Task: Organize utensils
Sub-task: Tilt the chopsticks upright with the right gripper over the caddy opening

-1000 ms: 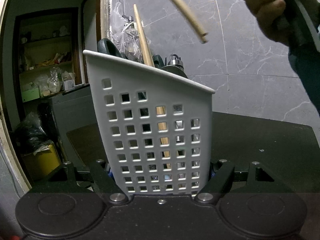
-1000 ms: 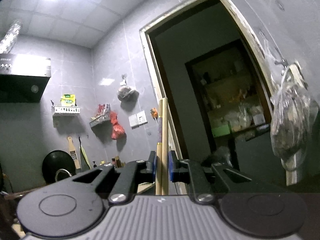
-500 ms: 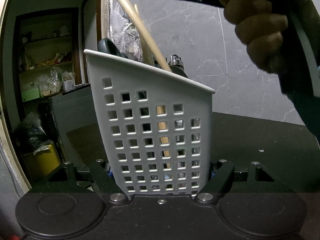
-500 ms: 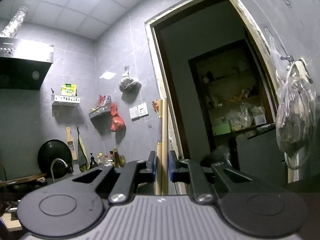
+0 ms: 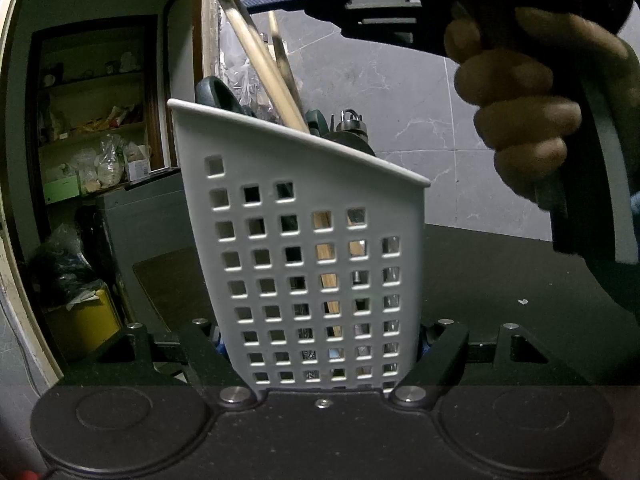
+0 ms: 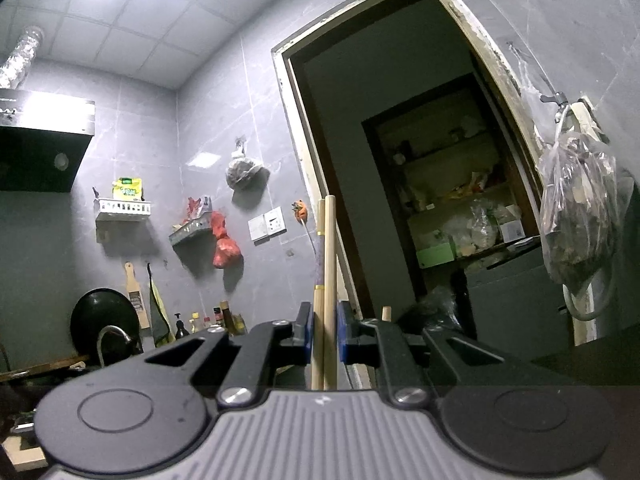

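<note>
Left gripper (image 5: 322, 344) clamped on the base of a white perforated utensil caddy (image 5: 304, 248), jaws pressed against its two sides; the wide caddy fills the whole gap. Caddy stands upright on a dark countertop (image 5: 520, 280), near the counter's left edge, sloped rim higher on the left. Inside it: a dark rounded handle (image 5: 216, 94) at the left, a metal utensil top with a ring (image 5: 352, 120) toward the right, wooden pieces visible through the square holes.

Right gripper (image 6: 323, 334) nearly closed, blue pads pinching a pair of wooden chopsticks (image 6: 326, 280) that stand upright between them, tips sticking above the jaws. One stick carries thin yellow bands. In the left wrist view the person's hand (image 5: 520, 120) grips the right tool's handle at top right, above the caddy, and the chopsticks (image 5: 260, 64) slant down from the gripper, lower ends already past the caddy rim, beside another wooden stick (image 5: 282, 56) leaning inside.

Background: grey tiled wall (image 5: 400, 80), open doorway with cluttered shelves (image 6: 452, 200), plastic bag hanging on a hook (image 6: 576, 208), range hood (image 6: 44, 148), black wok (image 6: 106, 320) by a faucet, small wall racks (image 6: 122, 208).
</note>
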Tool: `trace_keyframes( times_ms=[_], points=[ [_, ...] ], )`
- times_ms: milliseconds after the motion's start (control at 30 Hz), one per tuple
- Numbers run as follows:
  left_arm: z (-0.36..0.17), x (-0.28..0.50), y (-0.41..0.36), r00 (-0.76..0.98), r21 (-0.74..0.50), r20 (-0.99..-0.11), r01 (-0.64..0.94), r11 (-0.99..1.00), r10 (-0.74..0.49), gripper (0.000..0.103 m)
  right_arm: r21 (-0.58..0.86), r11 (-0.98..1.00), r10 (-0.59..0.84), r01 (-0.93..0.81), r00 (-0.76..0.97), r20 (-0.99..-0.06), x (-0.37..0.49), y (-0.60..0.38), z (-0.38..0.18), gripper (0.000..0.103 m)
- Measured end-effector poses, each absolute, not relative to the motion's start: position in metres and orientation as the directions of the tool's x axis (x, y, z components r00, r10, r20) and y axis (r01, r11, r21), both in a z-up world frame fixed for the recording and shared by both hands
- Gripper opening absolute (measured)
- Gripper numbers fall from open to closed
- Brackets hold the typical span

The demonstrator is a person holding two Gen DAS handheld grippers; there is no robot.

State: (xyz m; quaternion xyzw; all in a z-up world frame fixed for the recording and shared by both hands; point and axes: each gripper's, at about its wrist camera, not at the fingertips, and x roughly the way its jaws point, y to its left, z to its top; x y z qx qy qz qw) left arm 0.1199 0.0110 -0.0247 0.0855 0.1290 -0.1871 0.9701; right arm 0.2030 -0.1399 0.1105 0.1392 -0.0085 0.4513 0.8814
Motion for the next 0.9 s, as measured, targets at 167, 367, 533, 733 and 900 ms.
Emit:
trace_keyframes(
  times_ms=[167,367,533,733,900],
  points=[
    [-0.024,0.119,0.01,0.897,0.117,-0.282,0.385,0.915,-0.341,0.078,0.232,0.552,0.794,-0.801,0.59,0.146,0.201,-0.142,0.104,0.014],
    [-0.024,0.119,0.01,0.897,0.118,-0.282,0.385,0.915,-0.341,0.078,0.217,0.555,0.8,-0.803,0.587,0.128,0.197,-0.146,0.093,0.014],
    [-0.024,0.119,0.01,0.897,0.118,-0.282,0.384,0.916,-0.34,0.078,0.216,0.561,0.796,-0.799,0.592,0.125,0.195,-0.151,0.089,0.014],
    [-0.024,0.119,0.011,0.897,0.118,-0.282,0.384,0.916,-0.34,0.078,0.22,0.562,0.794,-0.798,0.594,0.127,0.193,-0.153,0.084,0.014],
    [-0.024,0.119,0.011,0.897,0.117,-0.282,0.385,0.916,-0.341,0.078,0.22,0.568,0.785,-0.793,0.602,0.145,0.191,-0.154,0.083,0.014]
  ],
)
